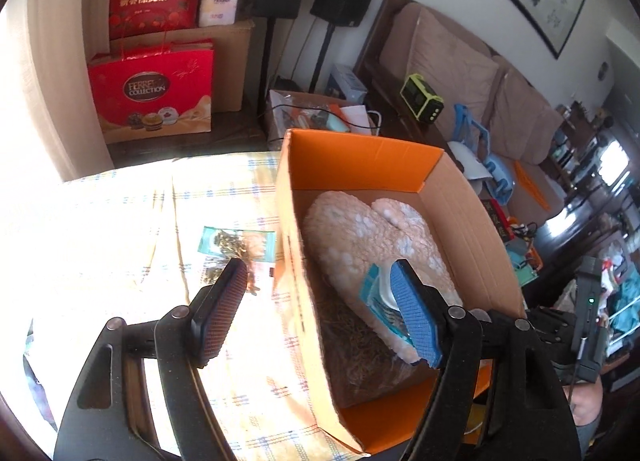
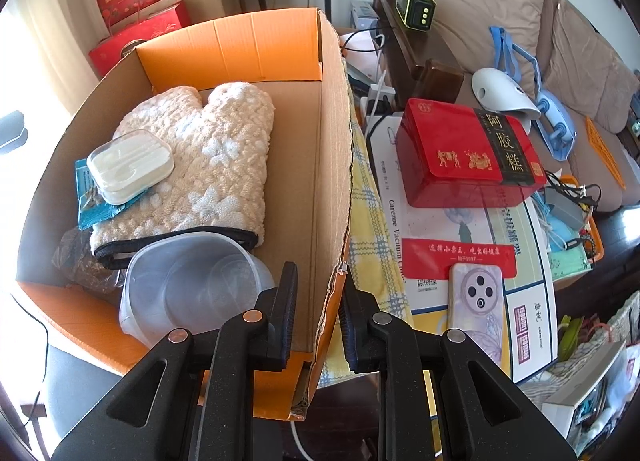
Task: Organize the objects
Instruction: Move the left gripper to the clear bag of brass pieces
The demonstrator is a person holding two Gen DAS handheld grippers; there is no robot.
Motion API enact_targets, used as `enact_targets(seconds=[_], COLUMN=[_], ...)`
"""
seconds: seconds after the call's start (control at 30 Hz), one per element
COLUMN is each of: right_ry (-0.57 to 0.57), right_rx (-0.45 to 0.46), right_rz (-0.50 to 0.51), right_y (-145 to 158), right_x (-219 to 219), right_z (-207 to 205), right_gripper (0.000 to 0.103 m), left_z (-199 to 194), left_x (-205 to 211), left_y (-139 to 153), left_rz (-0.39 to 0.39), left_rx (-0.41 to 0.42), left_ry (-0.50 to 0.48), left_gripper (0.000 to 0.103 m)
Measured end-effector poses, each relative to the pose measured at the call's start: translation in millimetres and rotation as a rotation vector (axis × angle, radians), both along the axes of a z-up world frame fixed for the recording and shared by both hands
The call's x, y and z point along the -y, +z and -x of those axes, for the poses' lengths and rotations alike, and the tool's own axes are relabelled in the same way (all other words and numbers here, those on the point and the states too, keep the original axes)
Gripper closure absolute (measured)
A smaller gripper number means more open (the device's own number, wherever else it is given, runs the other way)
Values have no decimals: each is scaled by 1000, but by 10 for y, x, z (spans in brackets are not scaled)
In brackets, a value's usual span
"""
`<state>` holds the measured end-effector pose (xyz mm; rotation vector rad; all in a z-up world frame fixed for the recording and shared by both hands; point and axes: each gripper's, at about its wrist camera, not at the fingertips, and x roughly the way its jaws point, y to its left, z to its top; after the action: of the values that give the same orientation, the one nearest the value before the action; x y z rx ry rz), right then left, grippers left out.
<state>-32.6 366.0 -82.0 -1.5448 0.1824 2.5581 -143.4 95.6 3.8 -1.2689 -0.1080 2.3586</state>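
A cardboard box [image 1: 472, 221] with orange flaps stands on the checked tablecloth [image 1: 224, 189]. Inside lie a cream oven mitt [image 2: 216, 165], a white plastic case [image 2: 130, 165] on a teal packet [image 2: 90, 205], a clear tub [image 2: 192, 289] and a bag of dried leaves [image 2: 84, 261]. My left gripper [image 1: 318, 267] is open and empty. It straddles the box's left wall, the blue pad [image 1: 412, 313] over the mitt and the orange pad [image 1: 224, 305] outside. My right gripper [image 2: 318, 285] is shut on the box's right wall [image 2: 332, 181] near its front corner.
A clear packet of dried bits [image 1: 236, 245] lies on the cloth left of the box. Right of the box are a red tin [image 2: 468, 153], a phone [image 2: 476, 301] and a white carton [image 2: 408, 221]. Red gift bags [image 1: 152, 89] and a sofa [image 1: 460, 61] stand behind.
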Motion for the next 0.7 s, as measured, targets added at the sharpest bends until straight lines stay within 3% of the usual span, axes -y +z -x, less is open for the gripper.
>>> enact_targets(seconds=[0.33, 0.7], right_ry=[0, -1], right_rx=[1, 3], right_rz=[0, 0], right_y=[3, -4], right_x=[1, -2], right_z=[11, 9], right_gripper=[83, 82], left_z=[436, 685], left_x=[525, 589], left_y=[-474, -922], left_rz=[40, 94], left_rx=[99, 185], left_ry=[131, 163], left_gripper=[32, 36])
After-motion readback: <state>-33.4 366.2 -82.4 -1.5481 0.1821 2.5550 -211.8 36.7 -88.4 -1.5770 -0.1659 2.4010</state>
